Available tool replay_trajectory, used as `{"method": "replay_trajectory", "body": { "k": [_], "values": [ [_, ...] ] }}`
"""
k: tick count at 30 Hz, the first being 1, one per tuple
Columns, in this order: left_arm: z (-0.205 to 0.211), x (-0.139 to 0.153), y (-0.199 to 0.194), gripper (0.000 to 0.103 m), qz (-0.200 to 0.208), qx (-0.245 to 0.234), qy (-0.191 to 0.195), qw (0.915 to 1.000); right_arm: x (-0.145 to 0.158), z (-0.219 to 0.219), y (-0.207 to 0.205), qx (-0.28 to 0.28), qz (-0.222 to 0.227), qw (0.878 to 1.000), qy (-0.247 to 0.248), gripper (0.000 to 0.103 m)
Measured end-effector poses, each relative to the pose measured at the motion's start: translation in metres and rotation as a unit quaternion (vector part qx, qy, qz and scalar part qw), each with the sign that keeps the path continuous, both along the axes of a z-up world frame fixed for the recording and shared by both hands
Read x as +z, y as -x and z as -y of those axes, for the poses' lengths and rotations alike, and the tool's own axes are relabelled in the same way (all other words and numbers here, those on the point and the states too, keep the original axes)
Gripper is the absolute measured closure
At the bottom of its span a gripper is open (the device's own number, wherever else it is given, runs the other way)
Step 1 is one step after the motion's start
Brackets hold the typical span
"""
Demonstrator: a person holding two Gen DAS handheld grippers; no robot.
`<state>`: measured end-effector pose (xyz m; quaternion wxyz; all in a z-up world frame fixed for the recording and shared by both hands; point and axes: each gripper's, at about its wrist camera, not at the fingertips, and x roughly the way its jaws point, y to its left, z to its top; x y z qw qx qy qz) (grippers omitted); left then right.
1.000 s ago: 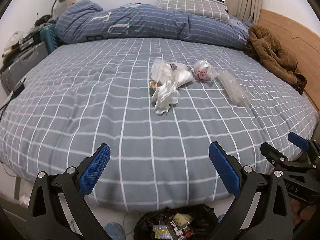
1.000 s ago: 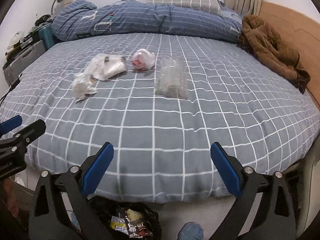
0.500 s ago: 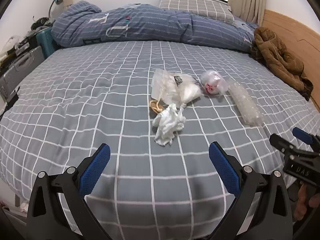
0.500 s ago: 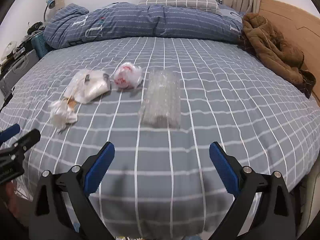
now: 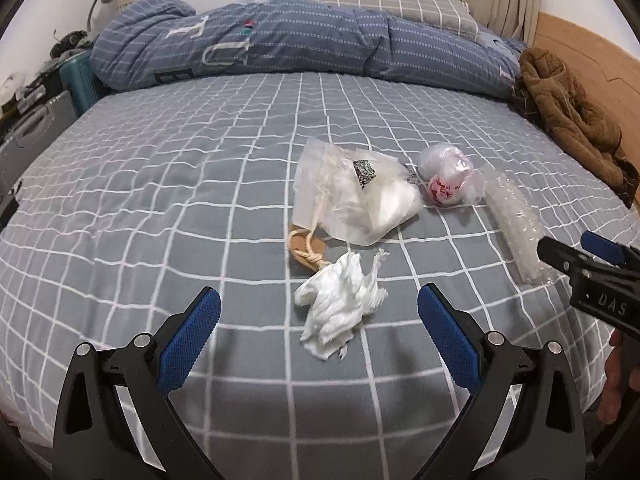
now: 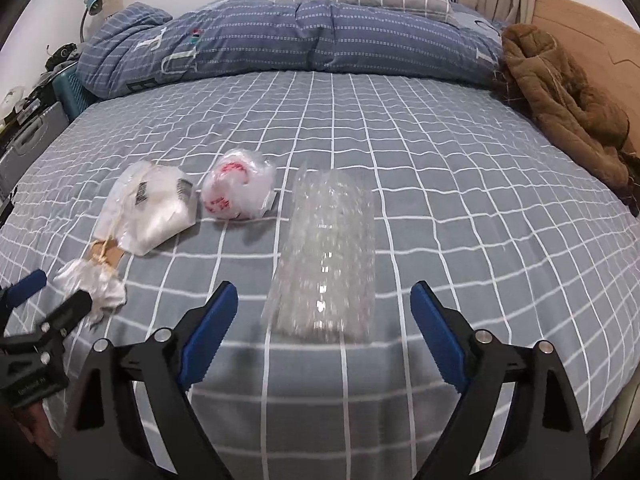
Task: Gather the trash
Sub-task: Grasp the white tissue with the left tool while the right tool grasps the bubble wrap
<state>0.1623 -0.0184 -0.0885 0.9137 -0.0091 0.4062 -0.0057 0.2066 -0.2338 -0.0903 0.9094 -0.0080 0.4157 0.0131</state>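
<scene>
Several pieces of trash lie on the grey checked bed (image 5: 160, 208). A crumpled white tissue (image 5: 340, 306) lies just ahead of my left gripper (image 5: 318, 322), which is open with nothing between its fingers. Behind it lie a clear plastic bag with a paper tag (image 5: 352, 196) and a balled bag with red print (image 5: 446, 180). A strip of bubble wrap (image 6: 326, 256) lies right in front of my right gripper (image 6: 324, 314); its jaws are closing, wide apart, pads clear of the wrap. The right gripper also shows in the left wrist view (image 5: 576, 254).
A folded blue quilt (image 5: 280, 44) and a pillow (image 5: 392, 0) lie across the far side of the bed. A brown jacket (image 5: 568, 112) is heaped by the wooden headboard (image 5: 592, 64) on the right. A teal crate and a grey case (image 5: 36, 128) stand at the left.
Both grippers have moved forward over the bed toward the trash; the black bin bag below the bed edge has left view. The right gripper's jaws have narrowed a little.
</scene>
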Motion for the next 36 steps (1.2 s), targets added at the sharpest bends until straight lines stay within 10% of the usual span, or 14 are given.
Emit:
{"method": "replay_trajectory", "body": {
  "k": [10,27,36],
  "values": [
    [0.008,-0.015,-0.025,0.017,-0.022,-0.004,0.002,0.9998,-0.018,0.007,-0.039,-0.006,-0.027,1.0,-0.006,0.028],
    [0.013,-0.033,-0.029,0.078,-0.067,-0.031,0.008,0.9972,-0.03,0.009,-0.053,0.0,-0.054,0.998,-0.019,0.076],
    [0.01,-0.026,-0.027,0.086,-0.065,-0.032,0.017,0.9972,-0.018,0.007,-0.048,0.001,-0.038,0.999,-0.017,0.079]
  ]
}}
